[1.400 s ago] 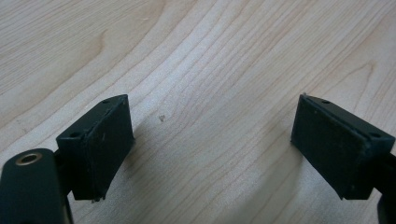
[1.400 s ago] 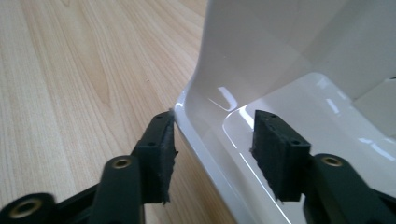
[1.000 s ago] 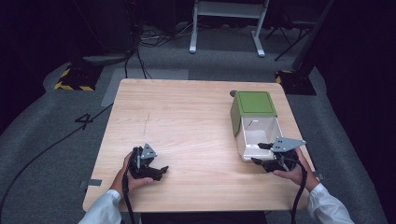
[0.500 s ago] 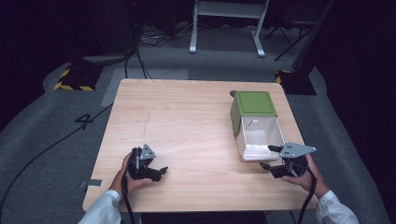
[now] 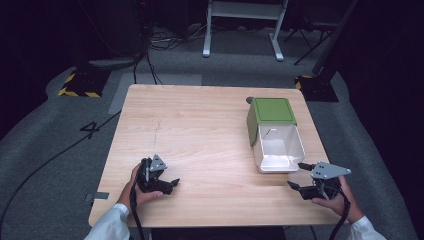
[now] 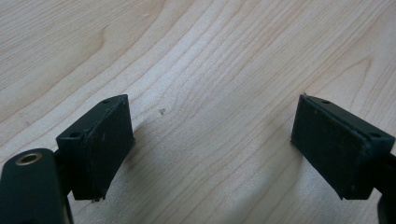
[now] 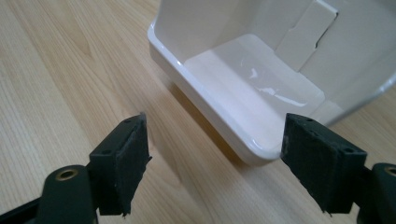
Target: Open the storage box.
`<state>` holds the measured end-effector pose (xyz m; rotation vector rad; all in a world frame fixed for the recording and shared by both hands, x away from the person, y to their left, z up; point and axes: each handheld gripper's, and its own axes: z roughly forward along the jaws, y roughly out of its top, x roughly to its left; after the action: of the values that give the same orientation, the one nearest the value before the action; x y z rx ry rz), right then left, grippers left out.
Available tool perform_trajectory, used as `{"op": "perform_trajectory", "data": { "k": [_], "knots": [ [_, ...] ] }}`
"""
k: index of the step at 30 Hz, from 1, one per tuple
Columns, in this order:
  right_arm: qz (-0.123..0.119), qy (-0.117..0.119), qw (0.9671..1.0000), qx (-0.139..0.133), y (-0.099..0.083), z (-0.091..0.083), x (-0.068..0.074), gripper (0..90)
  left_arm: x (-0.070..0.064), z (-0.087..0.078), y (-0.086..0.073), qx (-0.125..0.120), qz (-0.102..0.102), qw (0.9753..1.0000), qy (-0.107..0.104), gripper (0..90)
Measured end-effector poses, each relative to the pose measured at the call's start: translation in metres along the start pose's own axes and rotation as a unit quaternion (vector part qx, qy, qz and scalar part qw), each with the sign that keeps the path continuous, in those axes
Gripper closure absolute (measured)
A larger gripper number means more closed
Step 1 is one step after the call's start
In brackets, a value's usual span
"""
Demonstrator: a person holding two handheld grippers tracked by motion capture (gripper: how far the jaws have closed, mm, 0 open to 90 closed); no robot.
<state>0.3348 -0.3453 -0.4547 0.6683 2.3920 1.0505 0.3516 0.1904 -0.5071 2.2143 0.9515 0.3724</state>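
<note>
While my right gripper (image 5: 300, 176) sits just off the bin's (image 5: 276, 145) open end, jaws spread wide and grasping nothing, the main risk is a bad first contact. If 1 jaw catches the near lip before the other closes, I'd judge the bin slides or yaws on the smooth bench (image 5: 200, 125) instead of being gripped; it looks light, with nothing bracing it. Too shallow a pinch on the thin rim could also slip off. The right gripper view has the lip (image 7: 205, 116) between my jaws but ahead of them, not touching.

Left gripper (image 5: 167, 183) is parked at the near left of the bench, well apart from the bin, jaws released, bare wood between them in its own view (image 6: 210, 135). It can't steady the bin from there.

Bin location: right side of the bench, nearer the right edge than the middle. It lies on its side. Long axis runs front to back, away from me. The white open mouth points toward me and my right gripper; the green end (image 5: 272, 111) points to the far edge. Inside looks empty, as far as I can see.
</note>
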Motion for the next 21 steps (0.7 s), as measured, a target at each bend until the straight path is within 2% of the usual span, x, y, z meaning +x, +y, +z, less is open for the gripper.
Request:
{"op": "perform_trajectory", "data": {
  "k": [4, 10, 17, 18, 20, 21],
  "knots": [
    [0.007, -0.005, 1.0, 0.001, -0.011, -0.003, 0.0, 25.0, 0.0, 0.0, 0.0, 0.0, 0.001, 1.0, 0.001, 13.0],
    [0.024, -0.01, 0.9995, 0.016, -0.029, -0.001, -0.003, 25.0, 0.0, 0.0, 0.0, 0.0, 0.001, 1.0, 0.001, 13.0],
    [0.06, -0.007, 0.9979, 0.024, -0.051, 0.002, -0.012, 24.3, 0.0, 0.0, 0.0, 0.0, 0.0, 1.0, 0.0, 13.0],
    [0.073, -0.009, 0.997, 0.024, -0.057, 0.002, -0.016, 24.1, 0.0, 0.0, 0.0, -0.001, 0.0, 1.0, 0.0, 13.0],
    [0.078, -0.012, 0.9966, 0.024, -0.06, 0.003, -0.018, 23.9, 0.0, 0.0, 0.0, 0.0, 0.0, 1.0, 0.0, 13.0],
    [0.09, -0.018, 0.9955, 0.024, -0.065, 0.003, -0.022, 23.8, 0.0, 0.0, 0.0, 0.0, 0.001, 1.0, 0.001, 13.0]
  ]
}}
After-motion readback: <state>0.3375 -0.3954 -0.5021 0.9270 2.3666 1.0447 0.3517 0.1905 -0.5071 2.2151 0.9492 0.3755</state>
